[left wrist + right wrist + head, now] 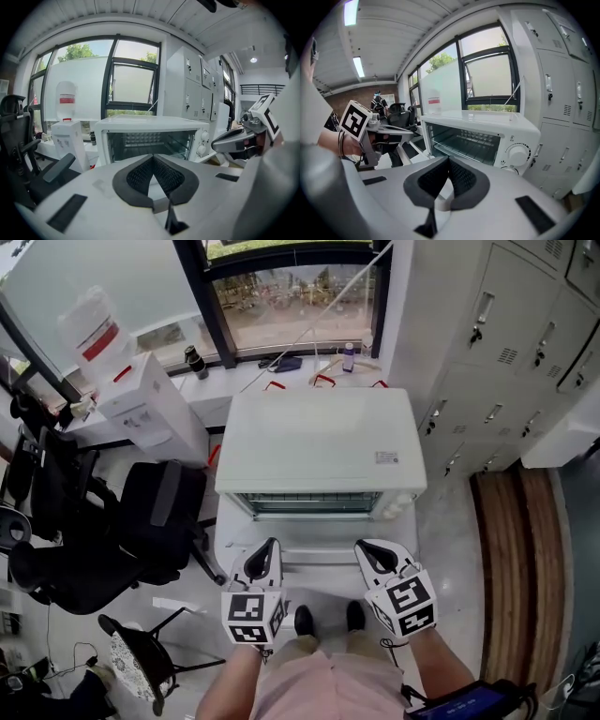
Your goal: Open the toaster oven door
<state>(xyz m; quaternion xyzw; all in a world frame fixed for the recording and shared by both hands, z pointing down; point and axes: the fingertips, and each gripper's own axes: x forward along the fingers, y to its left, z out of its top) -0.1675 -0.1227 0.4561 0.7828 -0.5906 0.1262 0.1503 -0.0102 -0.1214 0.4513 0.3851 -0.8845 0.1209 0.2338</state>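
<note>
The head view looks steeply down from above the person onto the top of the toaster oven (319, 442), with the left tongs (266, 557) and right tongs (372, 554) near the picture's lower middle. The left gripper view sits low behind its own tongs and faces the oven's front from close by, a little from the left. The right gripper view faces it likewise from the right. All three views share the oven, and each gripper view catches the other tongs at its edge.
</note>
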